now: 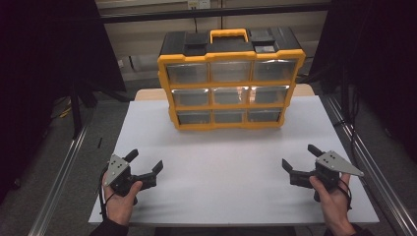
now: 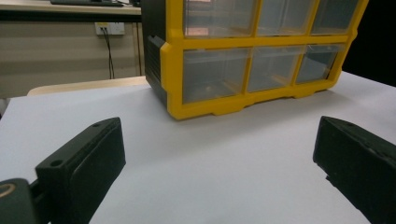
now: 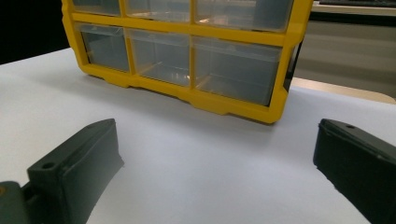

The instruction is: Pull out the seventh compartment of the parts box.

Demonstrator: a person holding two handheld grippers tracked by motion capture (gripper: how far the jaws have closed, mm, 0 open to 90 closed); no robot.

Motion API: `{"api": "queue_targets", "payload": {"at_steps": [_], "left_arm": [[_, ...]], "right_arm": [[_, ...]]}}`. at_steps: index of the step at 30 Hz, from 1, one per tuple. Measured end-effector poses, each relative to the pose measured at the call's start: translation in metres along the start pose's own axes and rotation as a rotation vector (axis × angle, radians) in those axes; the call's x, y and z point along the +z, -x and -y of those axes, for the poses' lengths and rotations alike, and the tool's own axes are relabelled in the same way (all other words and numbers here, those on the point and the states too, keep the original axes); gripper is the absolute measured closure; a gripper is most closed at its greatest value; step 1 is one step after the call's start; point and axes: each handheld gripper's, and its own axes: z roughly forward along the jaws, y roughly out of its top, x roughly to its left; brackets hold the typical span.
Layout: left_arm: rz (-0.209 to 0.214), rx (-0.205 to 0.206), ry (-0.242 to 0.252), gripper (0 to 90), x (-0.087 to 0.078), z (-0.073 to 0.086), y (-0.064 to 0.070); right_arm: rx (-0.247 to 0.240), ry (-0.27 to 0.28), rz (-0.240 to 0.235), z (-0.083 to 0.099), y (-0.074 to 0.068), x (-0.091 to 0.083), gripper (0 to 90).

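Upright, the yellow drawer cabinet shows nine shut clear drawers; each hand-held gripper gapes, holding nothing.

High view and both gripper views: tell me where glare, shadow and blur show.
High view: glare on the middle-row drawers of the yellow organizer; dark surroundings, white table evenly lit. Left gripper view: the left gripper has soft-edged jaws up close; a reddish reflection sits on an upper drawer. Right gripper view: the right gripper is likewise blurred near the lens; a faint shadow lies under the organizer.
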Motion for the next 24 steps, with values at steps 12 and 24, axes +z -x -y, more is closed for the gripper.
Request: {"api": "queue_targets", "payload": {"at_steps": [12,24], "left_arm": [[0.002,0.03,0.002,2.9,0.015,0.001,0.001],[-0.018,0.03,0.009,4.0,0.032,0.003,-0.001]], "right_arm": [[0.001,0.001,-0.004,0.001,0.001,-0.002,0.0],[0.0,-0.007,0.002,0.002,0.001,-0.003,0.0]]}}
